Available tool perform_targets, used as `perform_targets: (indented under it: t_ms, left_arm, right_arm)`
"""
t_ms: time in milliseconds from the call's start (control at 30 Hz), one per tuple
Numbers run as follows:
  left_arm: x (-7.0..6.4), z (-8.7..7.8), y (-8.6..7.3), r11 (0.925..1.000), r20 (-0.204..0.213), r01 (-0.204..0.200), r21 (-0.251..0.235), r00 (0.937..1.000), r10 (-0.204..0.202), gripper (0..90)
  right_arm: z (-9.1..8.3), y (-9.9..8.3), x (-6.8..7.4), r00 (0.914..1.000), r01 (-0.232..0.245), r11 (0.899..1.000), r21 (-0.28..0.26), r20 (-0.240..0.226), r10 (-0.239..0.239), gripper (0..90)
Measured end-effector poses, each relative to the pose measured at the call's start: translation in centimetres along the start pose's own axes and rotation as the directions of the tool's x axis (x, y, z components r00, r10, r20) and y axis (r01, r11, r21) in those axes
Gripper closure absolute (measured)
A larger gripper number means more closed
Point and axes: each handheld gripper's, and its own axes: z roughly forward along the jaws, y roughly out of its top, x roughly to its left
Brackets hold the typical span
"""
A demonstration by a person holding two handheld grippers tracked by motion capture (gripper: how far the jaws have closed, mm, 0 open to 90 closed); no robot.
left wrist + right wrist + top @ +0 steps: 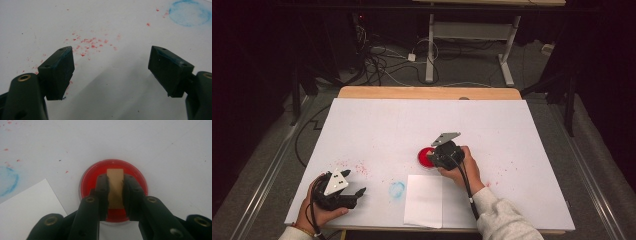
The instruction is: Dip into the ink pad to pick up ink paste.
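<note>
The right gripper [116, 192] has its jaws pinched narrow on a small tan block [115, 185], likely a stamp or sponge, and holds it over a round dish of red ink [88, 178] that sits near the middle of the white table sheet [377, 120]. From the high view the dish [424, 156] lies at about ten o'clock from the right hand [464, 167], with a blank sheet of paper [424, 200] at six o'clock from the dish, close to the near edge. I judge this to be the inking step: the block looks to be dipped in or just above the red, though I cannot tell whether it touches. The next move likely calls for a straight lift, then a short carry toward six o'clock and a flat, square press on the paper (red specks [87, 46] and a faint blue ring [397, 189] already mark the sheet, so drips are a risk). The left gripper [358, 192] rests at the table's seven o'clock corner, jaws wide and holding nothing.
</note>
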Motion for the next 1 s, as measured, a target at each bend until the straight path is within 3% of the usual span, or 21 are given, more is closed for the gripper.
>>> perform_targets:
  t_ms: [1000]
  left_arm:
    - [-0.1,0.2,0.2,0.9999,0.005,-0.015,-0.004,0.9999,0.015,21.1]
  right_arm:
    - [-5.6,1.9,0.2,0.9993,0.031,0.988,-0.152,-0.017,-0.033,76.0]
